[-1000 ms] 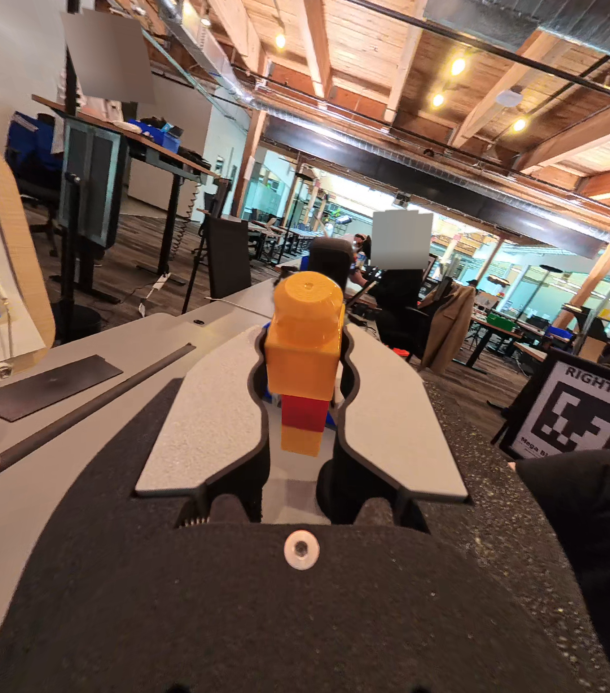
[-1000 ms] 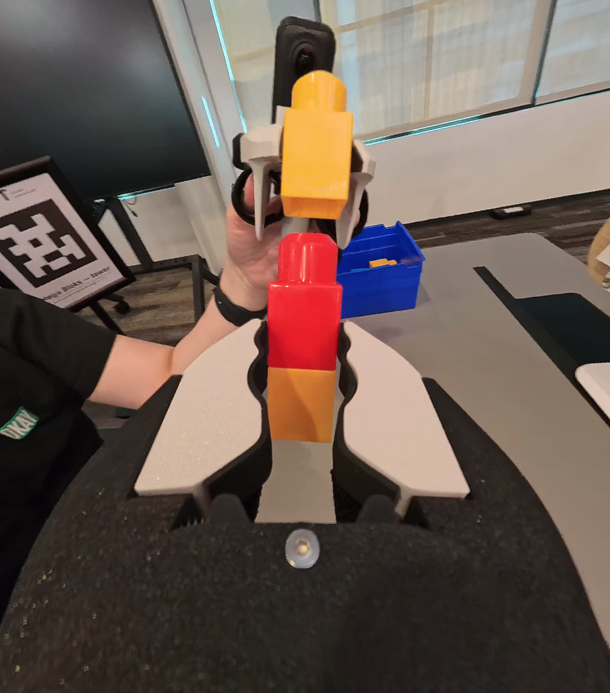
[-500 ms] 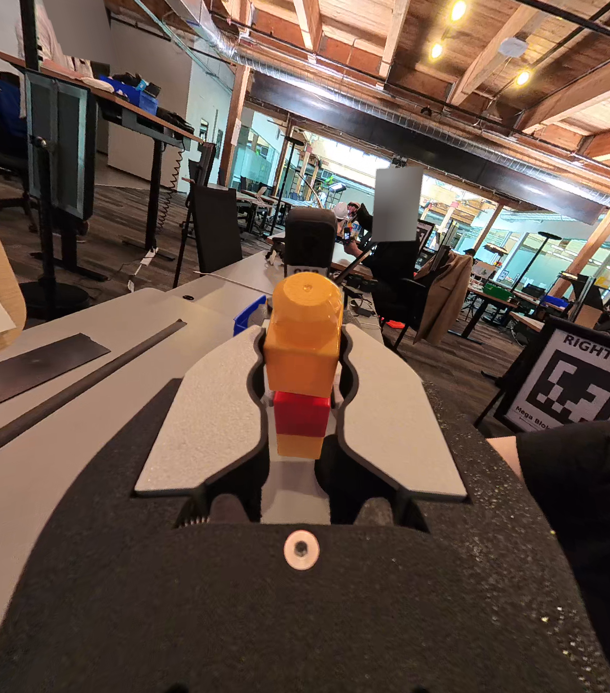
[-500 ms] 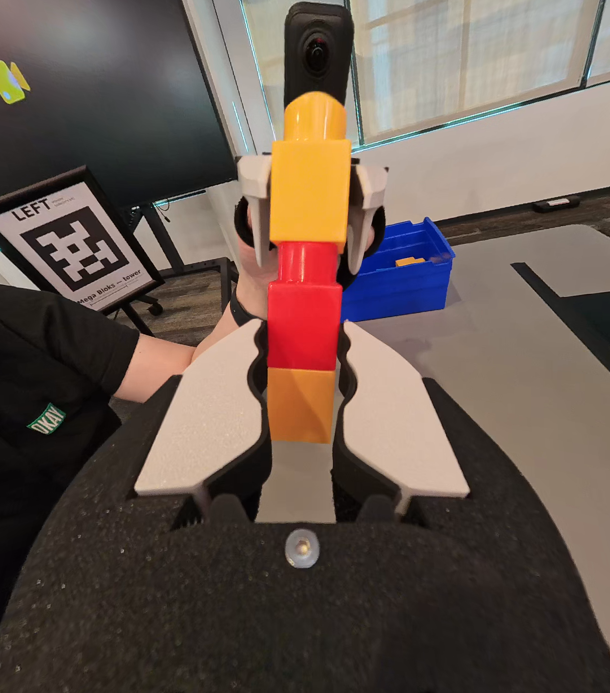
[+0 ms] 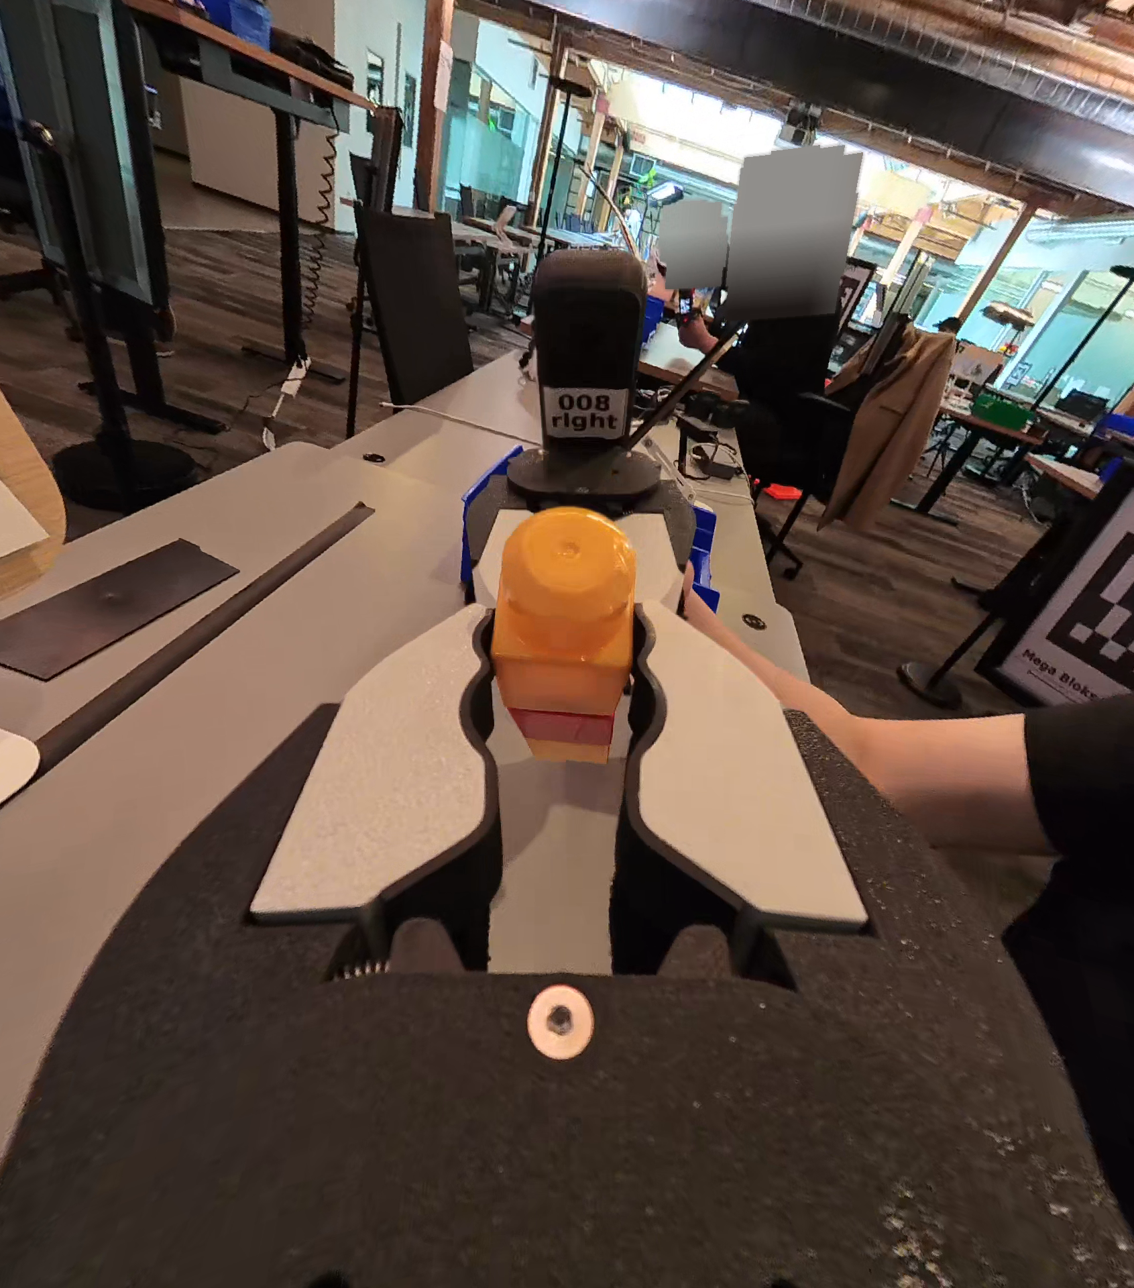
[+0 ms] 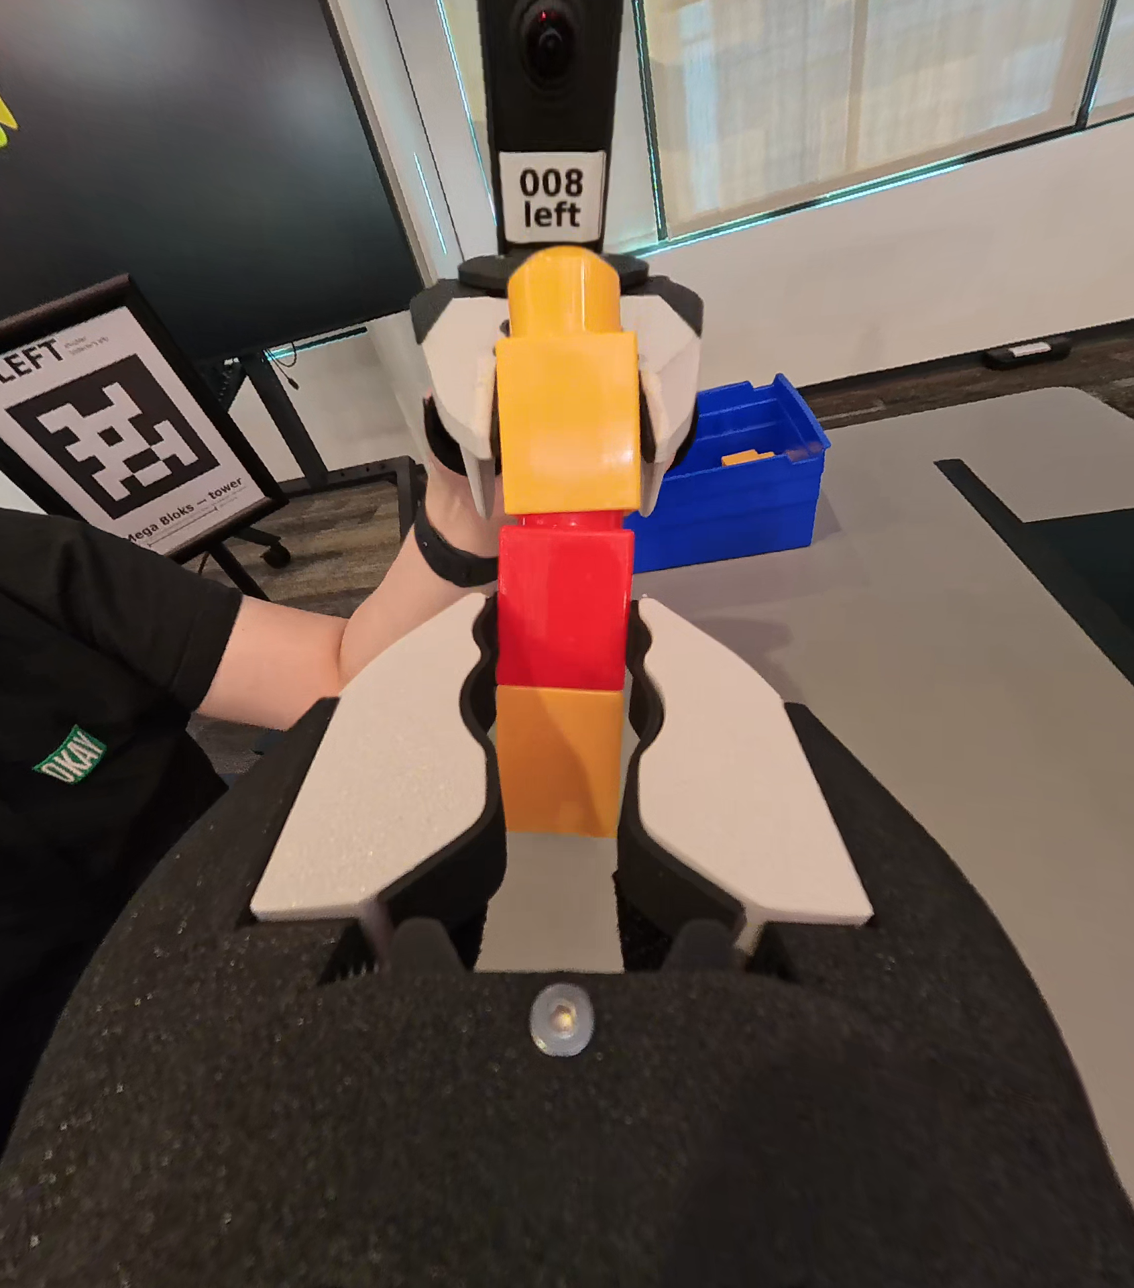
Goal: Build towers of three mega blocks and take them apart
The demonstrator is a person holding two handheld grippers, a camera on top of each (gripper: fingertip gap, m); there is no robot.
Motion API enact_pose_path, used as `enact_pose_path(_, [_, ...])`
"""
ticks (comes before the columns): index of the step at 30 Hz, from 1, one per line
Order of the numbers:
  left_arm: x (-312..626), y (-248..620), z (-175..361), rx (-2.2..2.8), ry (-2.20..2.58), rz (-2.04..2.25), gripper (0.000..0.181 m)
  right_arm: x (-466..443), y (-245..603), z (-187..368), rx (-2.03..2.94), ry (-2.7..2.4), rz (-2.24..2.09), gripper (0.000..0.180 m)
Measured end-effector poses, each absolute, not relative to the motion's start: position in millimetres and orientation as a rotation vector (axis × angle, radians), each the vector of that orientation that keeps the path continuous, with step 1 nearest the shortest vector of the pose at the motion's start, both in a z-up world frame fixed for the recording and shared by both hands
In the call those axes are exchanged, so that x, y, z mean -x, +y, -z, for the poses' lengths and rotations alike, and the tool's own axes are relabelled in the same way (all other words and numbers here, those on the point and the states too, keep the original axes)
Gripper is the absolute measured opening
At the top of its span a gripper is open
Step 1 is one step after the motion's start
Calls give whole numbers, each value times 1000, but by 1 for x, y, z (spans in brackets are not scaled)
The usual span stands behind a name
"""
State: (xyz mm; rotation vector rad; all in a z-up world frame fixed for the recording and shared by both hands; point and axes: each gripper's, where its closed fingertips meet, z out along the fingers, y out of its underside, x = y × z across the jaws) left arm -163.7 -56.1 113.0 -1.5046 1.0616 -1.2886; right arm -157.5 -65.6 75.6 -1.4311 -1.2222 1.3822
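Left gripper (image 6: 567, 481) jaws clamp top yellow block (image 6: 567, 418), right gripper (image 6: 560, 662) jaws pinch red block (image 6: 564, 606) midair above worktop (image 6: 933, 662); stud not fully seated, off-axis push could pop the 3-stack.

Grey table (image 6: 968, 697) bearing blue bin (image 6: 745, 488)

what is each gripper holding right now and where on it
The left gripper clamps the top yellow block by its two side faces. The right gripper grips the red block and the orange block beneath it by their sides.
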Motion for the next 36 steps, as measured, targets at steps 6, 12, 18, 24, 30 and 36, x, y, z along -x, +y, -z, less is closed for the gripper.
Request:
enact_pose_path(6, [161, -66, -108, 1504, 1122, 1376, 36, 153, -72, -76, 1382, -1273, -1357, 34])
enact_pose_path(12, [156, -68, -103, 1508, 1158, 1355, 36, 146, -72, -83, 1329, -1230, -1441, 34])
enact_pose_path(18, [148, -67, -102, 1492, 1142, 1364, 36, 138, -70, -84, 1344, -1226, -1410, 34])
enact_pose_path(24, [149, -67, -100, 1485, 1157, 1352, 36, 139, -70, -81, 1357, -1238, -1399, 34])
enact_pose_path(30, [145, -62, -98, 1547, 1104, 1404, 35, 137, -68, -76, 1435, -1220, -1421, 34])
enact_pose_path(36, [139, -56, -84, 1618, 1108, 1401, 35, 142, -62, -51, 1592, -1303, -1188, 37])
